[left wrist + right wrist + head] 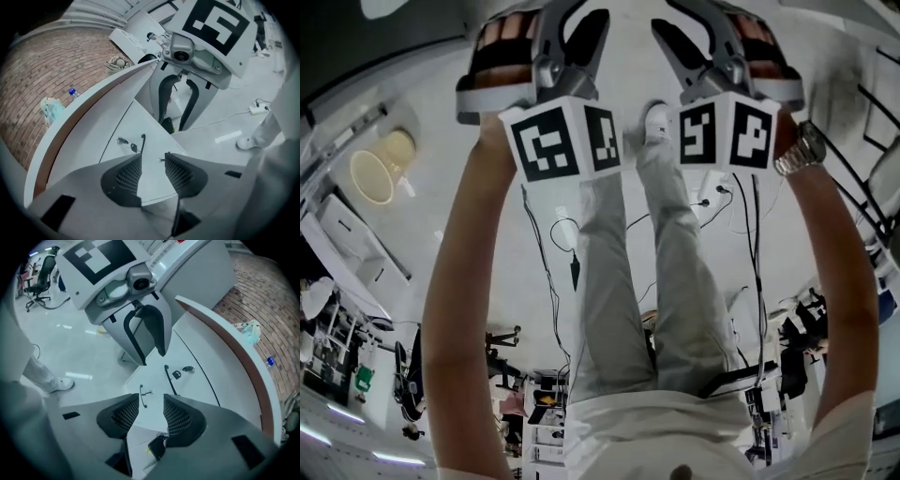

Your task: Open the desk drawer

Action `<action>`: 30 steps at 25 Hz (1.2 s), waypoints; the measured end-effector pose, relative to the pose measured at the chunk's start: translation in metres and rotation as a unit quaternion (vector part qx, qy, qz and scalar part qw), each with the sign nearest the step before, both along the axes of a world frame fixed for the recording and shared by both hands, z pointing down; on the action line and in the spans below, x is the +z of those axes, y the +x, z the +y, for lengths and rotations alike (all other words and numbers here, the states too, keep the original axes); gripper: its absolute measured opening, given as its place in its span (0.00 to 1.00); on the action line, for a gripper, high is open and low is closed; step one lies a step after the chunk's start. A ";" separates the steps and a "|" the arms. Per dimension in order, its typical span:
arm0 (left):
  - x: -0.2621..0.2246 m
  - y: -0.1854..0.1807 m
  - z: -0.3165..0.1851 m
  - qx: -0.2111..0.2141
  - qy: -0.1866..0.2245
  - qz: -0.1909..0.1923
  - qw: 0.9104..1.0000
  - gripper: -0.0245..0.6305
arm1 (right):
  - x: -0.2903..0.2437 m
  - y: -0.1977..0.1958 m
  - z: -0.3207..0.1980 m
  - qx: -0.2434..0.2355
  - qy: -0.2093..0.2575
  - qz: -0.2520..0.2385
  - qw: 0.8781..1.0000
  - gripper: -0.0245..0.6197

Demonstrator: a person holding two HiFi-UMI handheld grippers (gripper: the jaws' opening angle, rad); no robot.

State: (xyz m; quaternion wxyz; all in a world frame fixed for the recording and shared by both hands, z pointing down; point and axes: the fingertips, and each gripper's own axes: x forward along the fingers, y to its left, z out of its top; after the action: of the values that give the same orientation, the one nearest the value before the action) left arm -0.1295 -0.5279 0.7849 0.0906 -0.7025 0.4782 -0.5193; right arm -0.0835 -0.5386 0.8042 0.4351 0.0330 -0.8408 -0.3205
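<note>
Left gripper (152,172) and right gripper (151,416): grey shells, black mesh-textured pads, both spread wide, nothing between them. Desk drawer (123,125): flat, smooth white front with a slim black bar handle (142,143), at 12 o'clock just beyond the left jaws.

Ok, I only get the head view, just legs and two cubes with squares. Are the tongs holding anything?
Observer: No, the left tongs stand open, with nothing between them.
Operator: And the other ones?
Observer: The right tongs are open and empty too.
Operator: Where's the drawer?
Observer: The white drawer front with its slim black bar handle lies just beyond the right tongs, untouched.
</note>
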 end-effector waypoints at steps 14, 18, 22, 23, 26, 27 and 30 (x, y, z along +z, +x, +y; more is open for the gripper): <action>0.052 -0.037 -0.075 -0.001 -0.048 -0.076 0.996 0.29 | 0.030 -0.068 -0.075 -0.011 0.072 0.040 0.997 0.29; 0.062 -0.038 -0.077 0.003 -0.056 -0.071 0.996 0.29 | 0.044 -0.078 -0.076 -0.031 0.075 0.062 0.995 0.28; 0.058 -0.045 -0.081 -0.001 -0.036 -0.087 0.996 0.22 | 0.040 -0.083 -0.079 -0.035 0.096 0.049 0.994 0.19; 0.055 -0.046 -0.083 -0.004 -0.029 -0.091 0.995 0.13 | 0.038 -0.084 -0.082 -0.037 0.106 0.048 0.992 0.13; 0.053 -0.048 -0.084 -0.006 -0.023 -0.100 0.995 0.09 | 0.036 -0.087 -0.082 -0.050 0.133 0.050 0.989 0.10; 0.053 -0.048 -0.084 -0.007 -0.022 -0.100 0.995 0.09 | 0.037 -0.087 -0.081 -0.053 0.137 0.052 0.988 0.10; 0.055 -0.048 -0.084 -0.010 -0.021 -0.099 0.995 0.08 | 0.039 -0.085 -0.080 -0.052 0.139 0.056 0.987 0.10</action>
State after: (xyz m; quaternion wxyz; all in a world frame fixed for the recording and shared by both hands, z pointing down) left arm -0.1774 -0.6117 0.8397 0.1174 -0.6447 0.4630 -0.5969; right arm -0.1685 -0.6189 0.8434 0.4552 0.0318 -0.7631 -0.4576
